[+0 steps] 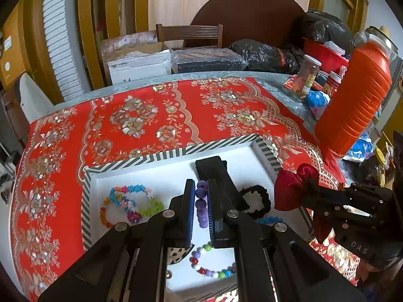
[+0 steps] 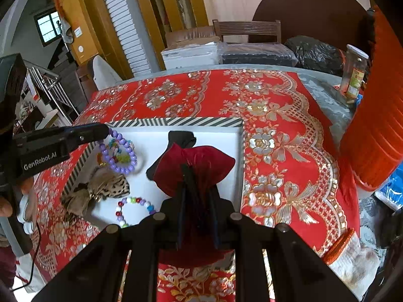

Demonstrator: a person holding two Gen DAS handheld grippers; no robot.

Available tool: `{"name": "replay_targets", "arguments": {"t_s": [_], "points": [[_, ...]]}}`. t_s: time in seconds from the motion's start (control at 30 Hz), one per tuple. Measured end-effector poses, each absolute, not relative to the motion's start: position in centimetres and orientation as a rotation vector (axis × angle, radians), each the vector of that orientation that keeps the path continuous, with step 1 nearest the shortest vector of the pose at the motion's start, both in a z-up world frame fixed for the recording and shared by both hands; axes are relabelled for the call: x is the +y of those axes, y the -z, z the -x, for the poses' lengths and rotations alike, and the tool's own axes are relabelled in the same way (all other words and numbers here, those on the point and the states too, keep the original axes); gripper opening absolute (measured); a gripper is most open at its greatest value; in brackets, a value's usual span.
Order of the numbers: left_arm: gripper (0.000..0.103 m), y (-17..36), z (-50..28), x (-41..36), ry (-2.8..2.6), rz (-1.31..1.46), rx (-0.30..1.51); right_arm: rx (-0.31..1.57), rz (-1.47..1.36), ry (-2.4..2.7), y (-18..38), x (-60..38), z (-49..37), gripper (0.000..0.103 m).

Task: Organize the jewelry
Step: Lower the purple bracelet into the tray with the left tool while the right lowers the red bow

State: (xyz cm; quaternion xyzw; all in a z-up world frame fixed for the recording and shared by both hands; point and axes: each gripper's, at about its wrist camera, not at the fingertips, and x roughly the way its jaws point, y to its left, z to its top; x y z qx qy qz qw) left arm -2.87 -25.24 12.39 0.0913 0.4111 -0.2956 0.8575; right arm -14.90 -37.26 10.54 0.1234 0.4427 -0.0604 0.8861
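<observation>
Left wrist view, left to right: a colourful flower bracelet lies at nine o'clock in the striped-rimmed white tray, the left gripper is clenched on a purple bead bracelet at the centre, and the right gripper at three o'clock pinches a red velvet pouch. Right wrist view shows that bracelet hanging over the tray's ten o'clock corner, a leopard-print scrunchie at eight o'clock, the pouch midway.
</observation>
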Motion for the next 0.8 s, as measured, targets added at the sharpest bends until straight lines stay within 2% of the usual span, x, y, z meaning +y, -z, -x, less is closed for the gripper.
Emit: {"name": "replay_targets", "arguments": {"t_s": [0.33,0.8], "points": [[0.007,-11.2,1.4,-26.3,0.625,-0.156,0.898,0.95,-0.269,0.141,-9.5,-37.8,12.1,0.017],[0.007,-6.0,-1.7,-23.8,0.503,-0.147,0.983,1.008,-0.268,0.175,-6.9,-38.6,6.6,0.017]]}}
